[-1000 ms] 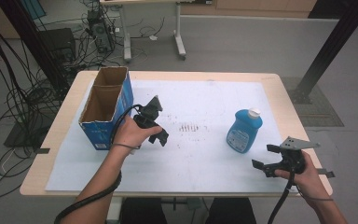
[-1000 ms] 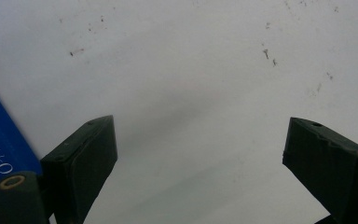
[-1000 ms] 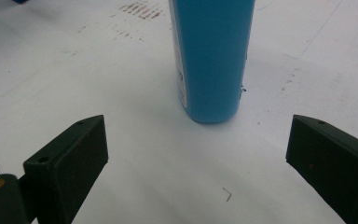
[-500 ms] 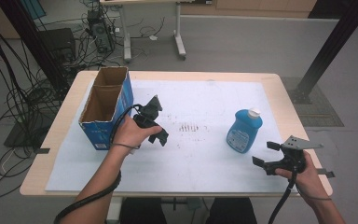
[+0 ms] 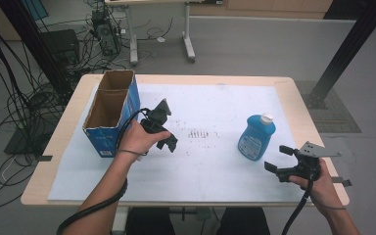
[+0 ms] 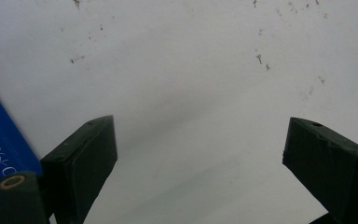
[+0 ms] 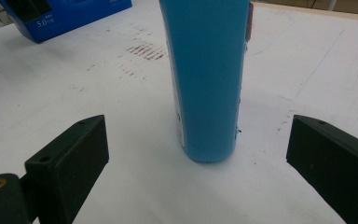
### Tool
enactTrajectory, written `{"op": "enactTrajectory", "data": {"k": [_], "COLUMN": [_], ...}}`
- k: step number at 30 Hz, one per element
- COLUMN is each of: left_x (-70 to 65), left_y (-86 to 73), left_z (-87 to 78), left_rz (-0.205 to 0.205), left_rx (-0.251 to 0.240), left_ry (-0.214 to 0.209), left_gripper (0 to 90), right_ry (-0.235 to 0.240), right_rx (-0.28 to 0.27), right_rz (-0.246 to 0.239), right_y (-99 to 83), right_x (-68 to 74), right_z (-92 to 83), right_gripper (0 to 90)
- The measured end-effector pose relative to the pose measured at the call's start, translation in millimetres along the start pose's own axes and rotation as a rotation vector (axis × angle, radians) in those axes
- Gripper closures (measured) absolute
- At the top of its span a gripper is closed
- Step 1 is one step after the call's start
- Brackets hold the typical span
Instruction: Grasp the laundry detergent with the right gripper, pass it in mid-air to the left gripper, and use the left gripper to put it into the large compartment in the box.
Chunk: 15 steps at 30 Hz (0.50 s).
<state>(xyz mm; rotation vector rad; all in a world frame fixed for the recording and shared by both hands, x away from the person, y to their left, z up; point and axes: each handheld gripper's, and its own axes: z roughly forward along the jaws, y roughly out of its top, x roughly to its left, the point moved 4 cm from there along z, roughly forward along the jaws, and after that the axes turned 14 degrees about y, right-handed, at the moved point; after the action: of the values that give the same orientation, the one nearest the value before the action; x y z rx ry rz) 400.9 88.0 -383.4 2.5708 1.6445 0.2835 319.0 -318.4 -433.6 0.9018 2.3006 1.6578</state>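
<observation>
A blue bottle (image 5: 256, 137) with a white cap stands upright on the white sheet at the right; the right gripper view shows the bottle (image 7: 207, 79) close ahead. My right gripper (image 5: 277, 159) sits just in front of it, open, jaws wide with nothing between them, also seen as the right gripper (image 7: 196, 154). An open blue cardboard box (image 5: 111, 110) stands at the left. My left gripper (image 5: 169, 143) hovers beside the box, pointing down at the sheet, open and empty; the left gripper (image 6: 200, 154) faces bare paper, with the box's blue side (image 6: 0, 140) at its left.
A white sheet (image 5: 210, 166) covers most of the wooden table (image 5: 298, 105), with a reddish smudge (image 5: 198, 133) in its middle. Cables and dark stands crowd the floor at the left, and a black post rises at the right.
</observation>
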Motion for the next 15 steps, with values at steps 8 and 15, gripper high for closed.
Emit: {"op": "enactTrajectory", "data": {"k": [8,15], "left_x": [-0.7,-0.1], "left_y": [-0.9,-1.9], "left_z": [-0.2,-0.5], "left_rz": [0.005,0.008], "left_rx": [-0.001,0.003], "left_ry": [0.002,0.001], "left_gripper": [10.2,10.0], "right_ry": [0.006,0.006], "right_rx": [-0.006,-0.006], "right_rz": [-0.029,-0.041], "right_y": [5.6,6.7], "right_x": [0.6,-0.7], "right_z": [4.8,9.7], "right_gripper": [5.1,4.5]}}
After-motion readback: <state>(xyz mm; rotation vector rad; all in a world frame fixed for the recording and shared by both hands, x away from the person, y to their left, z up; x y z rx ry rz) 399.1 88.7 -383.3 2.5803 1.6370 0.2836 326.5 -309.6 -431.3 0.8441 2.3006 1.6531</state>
